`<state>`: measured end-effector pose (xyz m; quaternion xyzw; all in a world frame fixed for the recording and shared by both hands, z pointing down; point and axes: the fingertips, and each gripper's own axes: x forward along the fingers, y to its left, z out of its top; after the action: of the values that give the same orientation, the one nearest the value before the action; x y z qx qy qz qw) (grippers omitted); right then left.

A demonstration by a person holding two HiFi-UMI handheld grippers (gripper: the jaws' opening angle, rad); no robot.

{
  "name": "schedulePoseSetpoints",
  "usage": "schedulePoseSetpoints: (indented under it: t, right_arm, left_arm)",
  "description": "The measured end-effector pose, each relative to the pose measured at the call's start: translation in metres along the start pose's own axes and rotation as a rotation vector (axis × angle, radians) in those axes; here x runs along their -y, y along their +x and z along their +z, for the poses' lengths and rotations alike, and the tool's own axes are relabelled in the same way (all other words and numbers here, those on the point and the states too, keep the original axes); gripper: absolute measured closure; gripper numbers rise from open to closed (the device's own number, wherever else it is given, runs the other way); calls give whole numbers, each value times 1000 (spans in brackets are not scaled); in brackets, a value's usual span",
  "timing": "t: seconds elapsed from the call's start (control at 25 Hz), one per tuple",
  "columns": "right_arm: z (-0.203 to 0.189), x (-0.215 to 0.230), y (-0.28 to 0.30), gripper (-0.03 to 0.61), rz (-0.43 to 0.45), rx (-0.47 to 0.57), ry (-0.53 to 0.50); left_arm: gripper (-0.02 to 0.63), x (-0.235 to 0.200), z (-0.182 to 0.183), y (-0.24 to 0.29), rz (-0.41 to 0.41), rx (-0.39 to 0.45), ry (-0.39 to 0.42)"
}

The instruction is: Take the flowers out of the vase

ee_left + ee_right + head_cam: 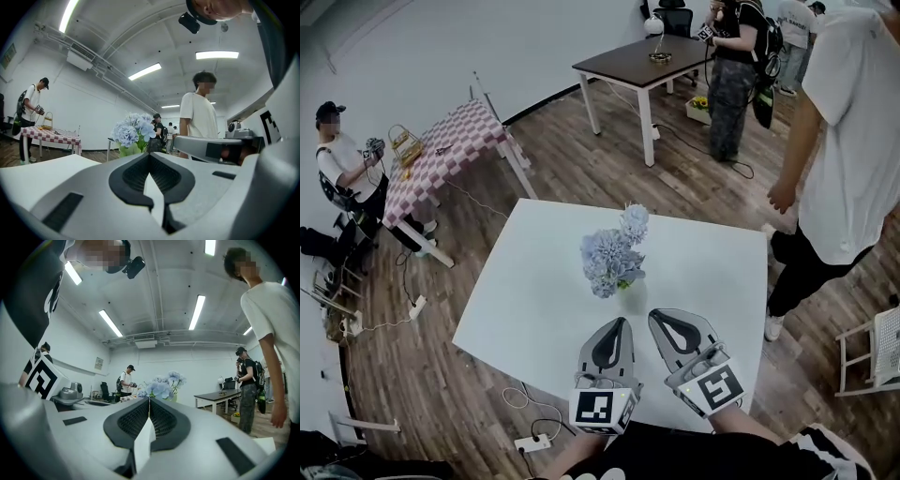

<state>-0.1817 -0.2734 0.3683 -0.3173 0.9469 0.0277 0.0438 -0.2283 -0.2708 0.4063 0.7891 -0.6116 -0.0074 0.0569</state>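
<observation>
Facing the upright flowers [614,258] in the vase [631,296] just ahead, I hold left gripper [620,323] and right gripper [660,317] closed, empty.

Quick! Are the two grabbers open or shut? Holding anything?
Left gripper: jaws closed, holding nothing.
Right gripper: jaws closed, holding nothing.

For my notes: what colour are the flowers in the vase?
The flowers are pale blue, almost lilac. The head view shows them best.
</observation>
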Motion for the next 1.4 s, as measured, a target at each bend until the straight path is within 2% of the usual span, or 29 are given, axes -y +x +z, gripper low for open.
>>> schedulePoseSetpoints:
  t: [0.52,0.8,0.92,1.08,1.28,1.32,1.36,1.4]
  right_arm:
    - [5,8,-19,558,66,19,-10]
    - [1,17,-22,558,110,4,5]
    - [-9,24,-18,558,126,-33,-15]
    - [-18,29,-7,558,177,-72,-28]
    - [-8,31,11,554,249,-68,-22]
    - [-6,31,15,529,261,-68,-25]
    - [-3,33,19,467,271,-70,-26]
    - [-2,34,23,457,280,-74,-25]
  left_arm:
    - [612,19,1,0,77,16,9]
    - [612,30,7,4,105,31,27]
    - [612,30,7,6,118,24,28]
    - [612,26,0,9,130,7,23]
    - [612,25,-2,9,140,4,18]
    - [612,25,-1,8,141,4,20]
    - [612,26,-1,8,142,4,22]
    - [612,26,-1,7,143,4,24]
